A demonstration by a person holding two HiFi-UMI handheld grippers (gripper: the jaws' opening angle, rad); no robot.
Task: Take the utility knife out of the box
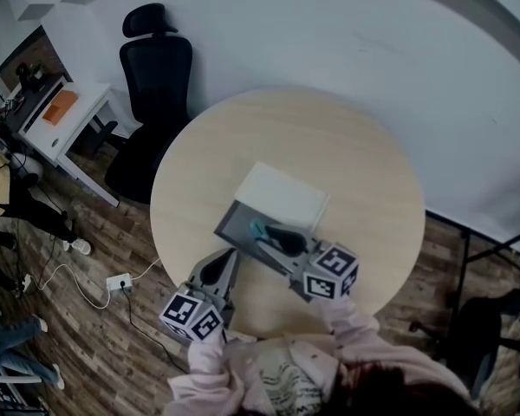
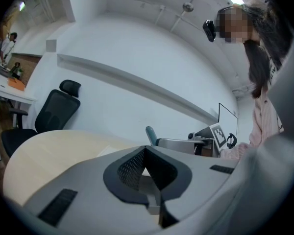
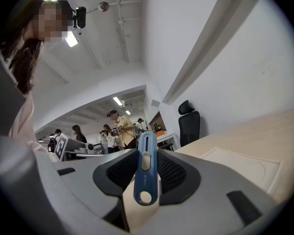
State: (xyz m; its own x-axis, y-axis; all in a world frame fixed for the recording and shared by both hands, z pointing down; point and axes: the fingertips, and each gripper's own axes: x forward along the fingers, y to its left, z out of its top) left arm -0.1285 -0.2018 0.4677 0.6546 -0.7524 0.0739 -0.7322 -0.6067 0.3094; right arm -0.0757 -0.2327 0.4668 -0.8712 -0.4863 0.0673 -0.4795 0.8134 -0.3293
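Note:
A blue utility knife (image 3: 146, 176) stands upright between the dark pads of my right gripper (image 3: 146, 153), which is shut on it. In the head view the knife (image 1: 260, 230) shows as a teal tip at the right gripper (image 1: 258, 234), held above the round table just in front of the flat white box (image 1: 282, 195). The box (image 3: 240, 165) lies flat on the table to the right in the right gripper view. My left gripper (image 1: 230, 258) hovers near the table's front edge, its jaws together with nothing between them. From the left gripper (image 2: 146, 151) view the knife (image 2: 150, 134) shows beyond the jaws.
The round pale wood table (image 1: 355, 154) carries only the box. A black office chair (image 1: 154, 85) stands behind it at the left, beside a white desk (image 1: 65, 120). A power strip and cables (image 1: 119, 282) lie on the wooden floor. People stand in the background of the right gripper view.

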